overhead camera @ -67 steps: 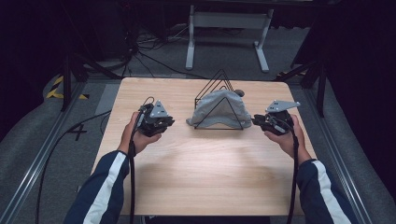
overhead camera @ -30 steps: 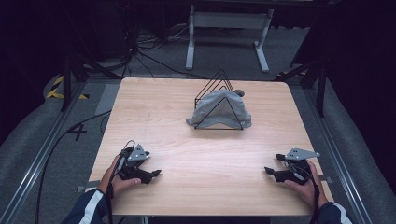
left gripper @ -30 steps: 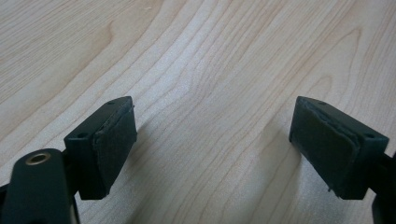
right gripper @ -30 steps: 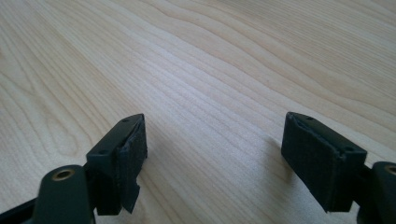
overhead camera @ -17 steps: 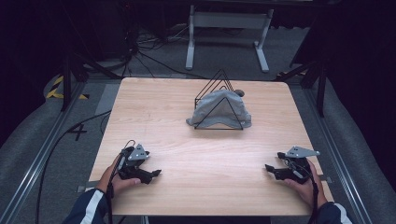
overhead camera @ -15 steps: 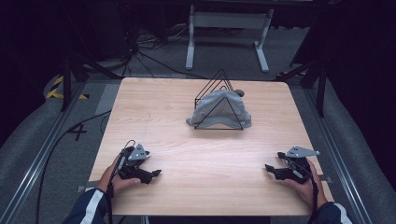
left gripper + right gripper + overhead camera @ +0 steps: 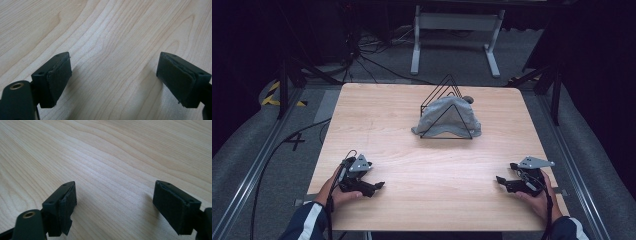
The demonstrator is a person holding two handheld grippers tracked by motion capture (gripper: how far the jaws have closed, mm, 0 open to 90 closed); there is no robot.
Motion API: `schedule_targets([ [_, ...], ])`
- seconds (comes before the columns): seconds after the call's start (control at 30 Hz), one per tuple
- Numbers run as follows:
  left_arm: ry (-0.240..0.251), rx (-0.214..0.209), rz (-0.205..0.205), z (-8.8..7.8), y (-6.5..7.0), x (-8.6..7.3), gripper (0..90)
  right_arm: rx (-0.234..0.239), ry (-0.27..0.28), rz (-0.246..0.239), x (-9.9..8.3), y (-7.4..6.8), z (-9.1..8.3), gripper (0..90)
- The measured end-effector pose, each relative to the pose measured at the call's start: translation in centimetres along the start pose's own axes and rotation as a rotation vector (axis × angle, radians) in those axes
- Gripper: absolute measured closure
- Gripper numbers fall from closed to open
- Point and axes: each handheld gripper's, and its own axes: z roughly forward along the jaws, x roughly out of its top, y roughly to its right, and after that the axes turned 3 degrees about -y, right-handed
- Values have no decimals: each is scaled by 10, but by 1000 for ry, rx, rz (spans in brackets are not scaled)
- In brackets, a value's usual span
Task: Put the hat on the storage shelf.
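Fingers of left gripper (image 7: 379, 186) and right gripper (image 7: 500, 180) spread, empty, on table (image 7: 382, 125); grey hat (image 7: 446, 118) draped inside wire rack (image 7: 443, 92).

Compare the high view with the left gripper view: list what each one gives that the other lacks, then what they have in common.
The high view alone gives the grey cloth cap draped on the black wire triangular rack, both hands with their tools, left tool and right tool, near the table's near edge, and the grey carpeted floor.

The left gripper view alone gives a close look at the left tool's black pads, spread wide with nothing between them.

Both share the light wooden table.
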Motion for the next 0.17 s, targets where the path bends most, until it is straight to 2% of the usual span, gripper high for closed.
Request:
schedule_targets([
  [0.17, 1, 1, -3, 0, 0, 0, 131, -1, 0, 3, 0, 0, 0, 194],
])
